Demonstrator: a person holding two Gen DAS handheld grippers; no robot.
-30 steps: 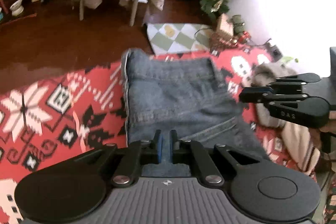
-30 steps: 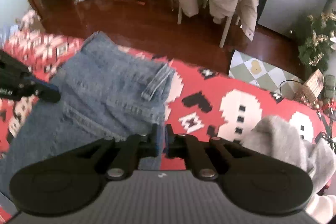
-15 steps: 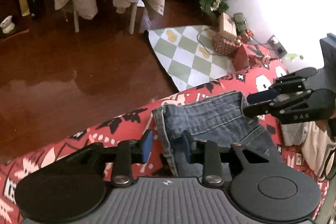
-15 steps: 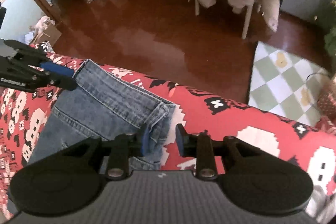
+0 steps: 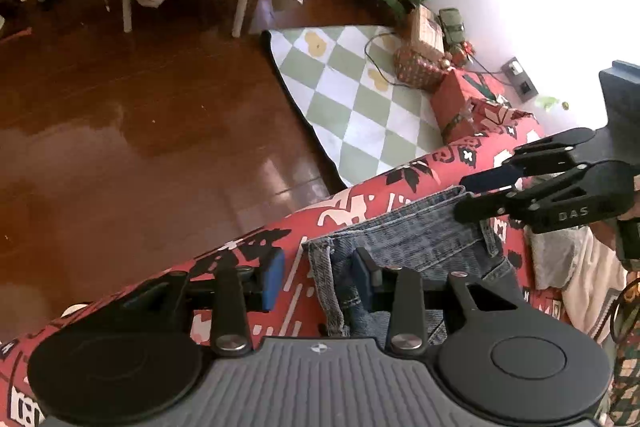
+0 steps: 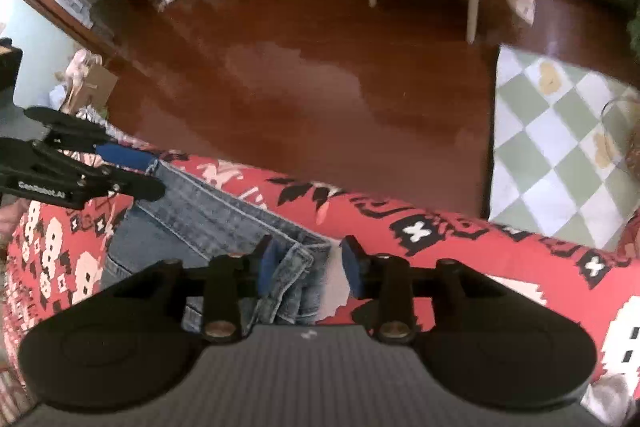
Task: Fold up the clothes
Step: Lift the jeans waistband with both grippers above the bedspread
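— Jeans (image 5: 404,239) sit folded at the far edge of the red patterned blanket (image 5: 248,247), right above the drop to the wooden floor (image 5: 140,99). Which step would you say this is?

— The release after a fold, I'd judge. Both pairs of fingers have just been opening. The left gripper (image 5: 318,277) straddles the jeans' left corner, its blue pads standing clear of the cloth. The right gripper (image 6: 310,263) does the same at the right corner, where the hem bunches between the pads without being pinched.

— So nothing is held?

— Nothing that I can see. The denim lies on the blanket under its own weight.

— And next?

— Probably lifting both grippers away without snagging the seams, then either another fold or smoothing. The right corner looks rumpled, so it may want flattening first.

— How will it handle?

— Heavy, stiff denim, faded blue with thick stitched hems; it should hold a crease well. The blanket is a soft knit-style weave in red, white and black, draped over a rounded edge, so the jeans could slide toward the floor if nudged.

— Anything else nearby?

— A grey-and-cream garment (image 5: 560,259) heaped just beside the jeans, toward the right.
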